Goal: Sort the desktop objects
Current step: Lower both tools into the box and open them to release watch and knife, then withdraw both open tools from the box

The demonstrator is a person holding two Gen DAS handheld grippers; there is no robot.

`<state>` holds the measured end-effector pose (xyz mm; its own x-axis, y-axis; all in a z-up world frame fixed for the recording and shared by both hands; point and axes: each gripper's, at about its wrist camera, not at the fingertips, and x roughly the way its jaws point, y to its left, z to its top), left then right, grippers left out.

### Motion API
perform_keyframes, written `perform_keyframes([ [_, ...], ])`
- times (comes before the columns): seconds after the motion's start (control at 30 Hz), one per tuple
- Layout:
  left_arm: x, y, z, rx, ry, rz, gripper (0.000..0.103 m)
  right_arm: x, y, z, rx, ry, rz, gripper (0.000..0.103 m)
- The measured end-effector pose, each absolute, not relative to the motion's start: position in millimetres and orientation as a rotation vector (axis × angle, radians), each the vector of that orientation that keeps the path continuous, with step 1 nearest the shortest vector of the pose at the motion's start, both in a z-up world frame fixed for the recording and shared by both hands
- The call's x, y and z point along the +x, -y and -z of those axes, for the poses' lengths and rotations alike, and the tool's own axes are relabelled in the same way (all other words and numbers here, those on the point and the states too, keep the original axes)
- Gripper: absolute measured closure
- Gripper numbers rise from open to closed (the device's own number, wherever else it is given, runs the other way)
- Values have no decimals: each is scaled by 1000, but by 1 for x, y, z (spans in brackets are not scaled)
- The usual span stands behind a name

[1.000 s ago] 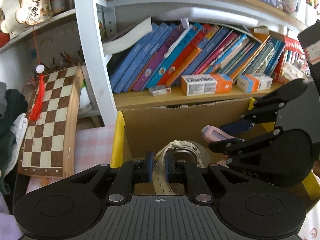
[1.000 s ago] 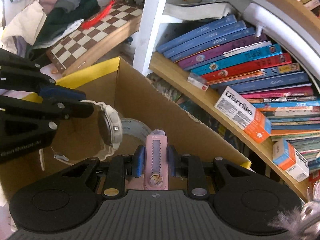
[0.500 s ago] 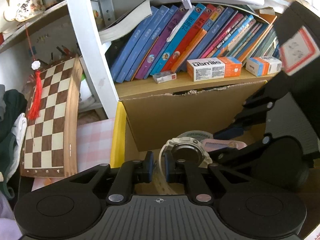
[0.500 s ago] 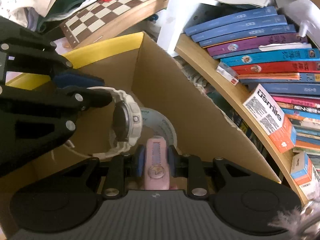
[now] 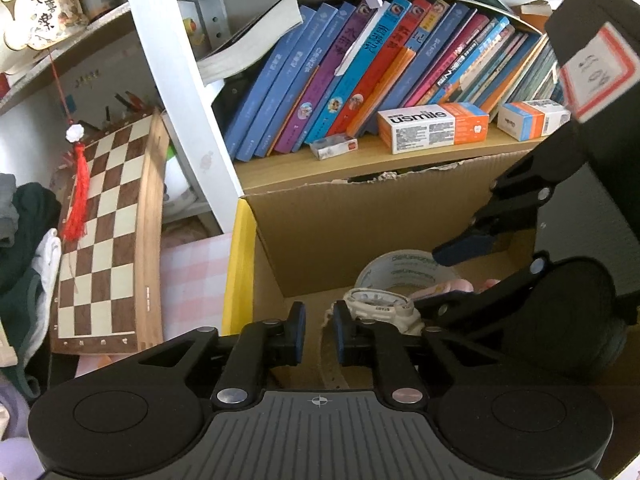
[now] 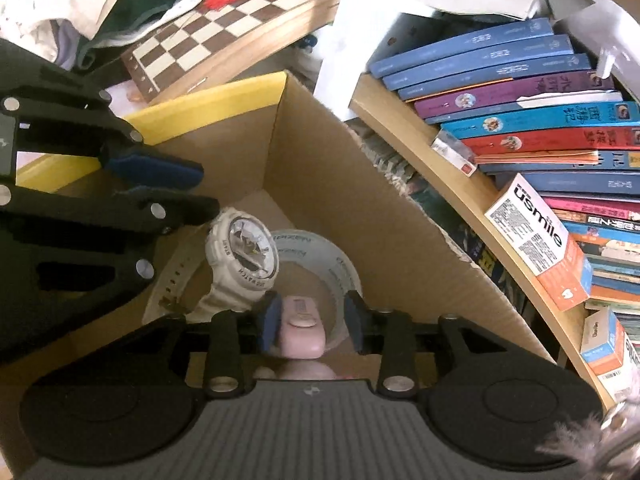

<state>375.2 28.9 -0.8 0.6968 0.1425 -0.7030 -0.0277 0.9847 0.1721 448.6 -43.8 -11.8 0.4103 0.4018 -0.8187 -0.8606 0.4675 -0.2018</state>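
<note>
White digital watch (image 6: 242, 258) with chunky round bezel, pale resin strap with a row of holes, dial facing up; lying on floor of cardboard box (image 5: 340, 232), near its left wall, just ahead of left tongs (image 5: 319, 334). Strap curls toward the box's near edge. Pink utility knife (image 6: 301, 326), rounded end, small labelled slider on top; between the pads of right tongs (image 6: 312, 320), lower than them, touching neither pad as far as visible.

Left tongs spread, nothing between the pads; watch case just right of the right-hand pad. Right tongs spread too, pink knife loose in the gap.

Cardboard box: plain brown inside, yellow tape along left rim (image 5: 237, 264), torn far edge. Contents: watch, pink knife, roll of clear packing tape (image 5: 404, 270) with printed core, lying flat behind the watch toward the far wall. Watch bezel overlaps tape roll's near edge in right wrist view.

Box against wooden shelf (image 5: 360, 160) with slanted books (image 5: 352, 80), usmile carton (image 5: 432, 128), smaller orange-white carton (image 5: 532, 118). Chessboard (image 5: 104, 240) propped left of box, red tassel (image 5: 78, 200) hanging over it.
</note>
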Motion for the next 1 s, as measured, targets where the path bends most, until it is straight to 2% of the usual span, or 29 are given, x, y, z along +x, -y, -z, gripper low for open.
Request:
perform_keyframes([
  [0.07,373,-29,-2,152,-783,-106,72,447,47,8,-674,-770,-871,61],
  [0.1,371,-29,-4,150,-774,-111,63,446,49,5,-666,-760,-865,55],
  [0.13,369,-28,-7,148,-762,-113,59,445,52,2,-662,-747,-859,49],
  [0.33,354,-32,-24,89,-683,-95,34,437,71,-15,-603,-701,-818,46],
  [0.83,290,-21,-60,123,-539,-51,24,386,106,-55,-466,-603,-739,23],
  [1.0,263,-27,-71,126,-510,-49,20,360,111,-65,-457,-574,-713,21],
])
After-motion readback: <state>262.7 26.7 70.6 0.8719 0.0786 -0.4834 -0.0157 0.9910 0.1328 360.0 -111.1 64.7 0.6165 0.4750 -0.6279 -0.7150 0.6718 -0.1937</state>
